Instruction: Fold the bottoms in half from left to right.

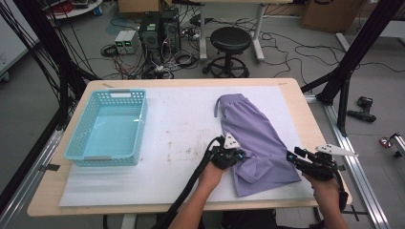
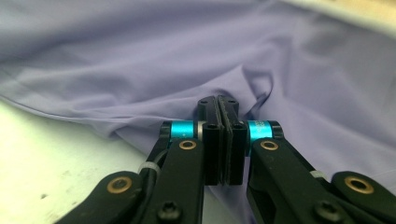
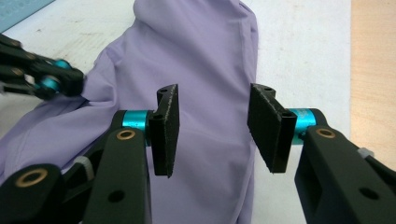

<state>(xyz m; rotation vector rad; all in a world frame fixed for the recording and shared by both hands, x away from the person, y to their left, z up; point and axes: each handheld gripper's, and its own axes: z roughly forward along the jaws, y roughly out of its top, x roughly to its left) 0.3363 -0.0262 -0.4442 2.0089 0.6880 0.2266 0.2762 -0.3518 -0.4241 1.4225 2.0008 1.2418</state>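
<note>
A purple garment (image 1: 253,133) lies lengthwise on the white mat, its waistband end far from me and its near end rumpled. My left gripper (image 1: 235,156) sits at the garment's left edge near the front. In the left gripper view its jaws (image 2: 218,101) are pressed together, with the purple fabric (image 2: 140,60) puckering around the tips. My right gripper (image 1: 292,155) hovers at the garment's right near corner. Its jaws (image 3: 215,91) stand apart above the cloth (image 3: 210,51) with nothing between them. The left gripper (image 3: 60,79) also shows there, at the cloth's far edge.
A teal plastic basket (image 1: 102,159) stands on the left of the white mat (image 1: 181,124). The mat covers most of the wooden table (image 1: 52,191). Beyond the far edge are a black stool (image 1: 230,40) and cables on the floor.
</note>
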